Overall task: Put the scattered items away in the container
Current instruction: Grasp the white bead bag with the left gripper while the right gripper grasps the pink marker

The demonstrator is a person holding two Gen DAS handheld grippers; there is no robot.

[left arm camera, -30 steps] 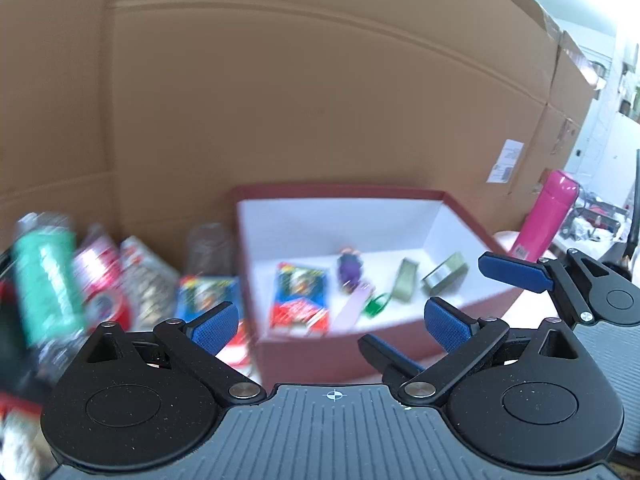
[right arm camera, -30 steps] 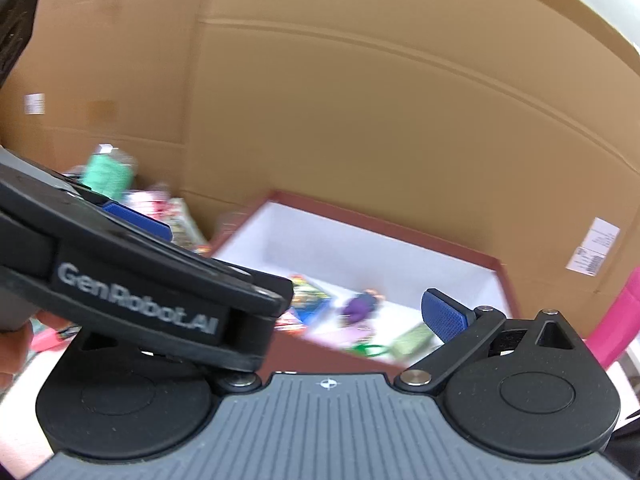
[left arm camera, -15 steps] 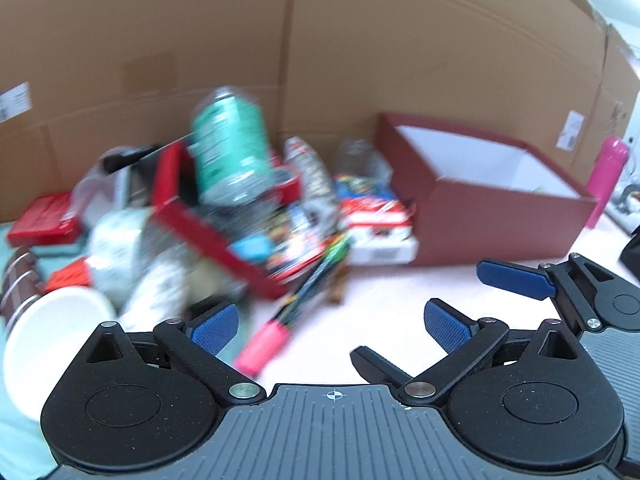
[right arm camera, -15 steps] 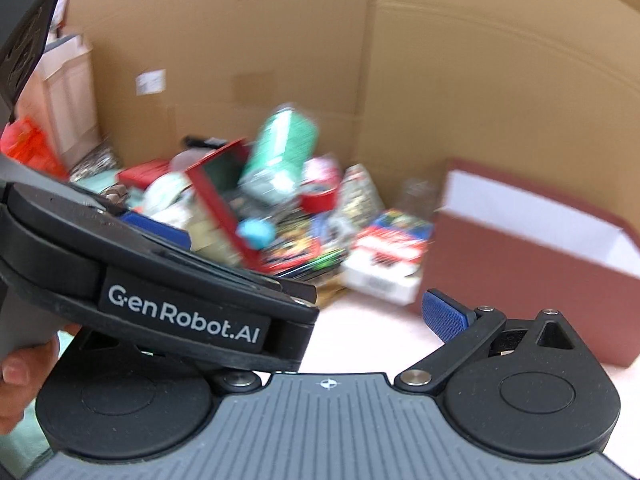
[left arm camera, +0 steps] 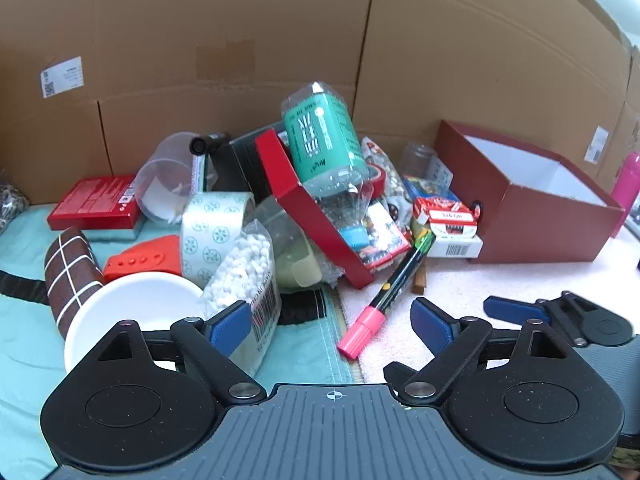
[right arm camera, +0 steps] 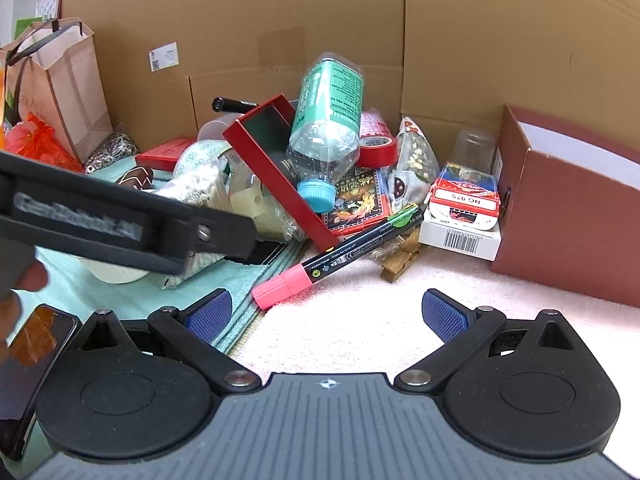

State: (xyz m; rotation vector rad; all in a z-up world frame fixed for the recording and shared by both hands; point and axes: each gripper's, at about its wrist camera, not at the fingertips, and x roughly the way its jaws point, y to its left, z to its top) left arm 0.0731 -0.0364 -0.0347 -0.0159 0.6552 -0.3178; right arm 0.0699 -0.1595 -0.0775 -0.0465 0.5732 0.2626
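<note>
At the far left of the left wrist view a brown cup with white lines [left arm camera: 66, 276] lies on its side on the light green cloth [left arm camera: 24, 360], and a flat red box [left arm camera: 94, 202] lies behind it. Next comes a roll of patterned tape [left arm camera: 208, 232] and a bag of white pellets [left arm camera: 248, 272]. In the middle a red lid [left arm camera: 316, 216] stands tilted, and a green-labelled bottle [left arm camera: 324, 148] leans on it with its blue cap pointing down. In front of this heap a marker with a pink cap [left arm camera: 386, 292] lies diagonally, its pink end near the edge of the cloth. Card packs [left arm camera: 448, 220] lie just beside the container, a dark red box [left arm camera: 532, 196], which stands open at the right, against the cardboard wall [left arm camera: 280, 32].

The left tongs [left arm camera: 332, 324] are spread wide and hold nothing. The right tongs [right arm camera: 326, 310] are also spread and hold nothing; they hang above the pink towel [right arm camera: 360, 320], near the pink cap.
</note>
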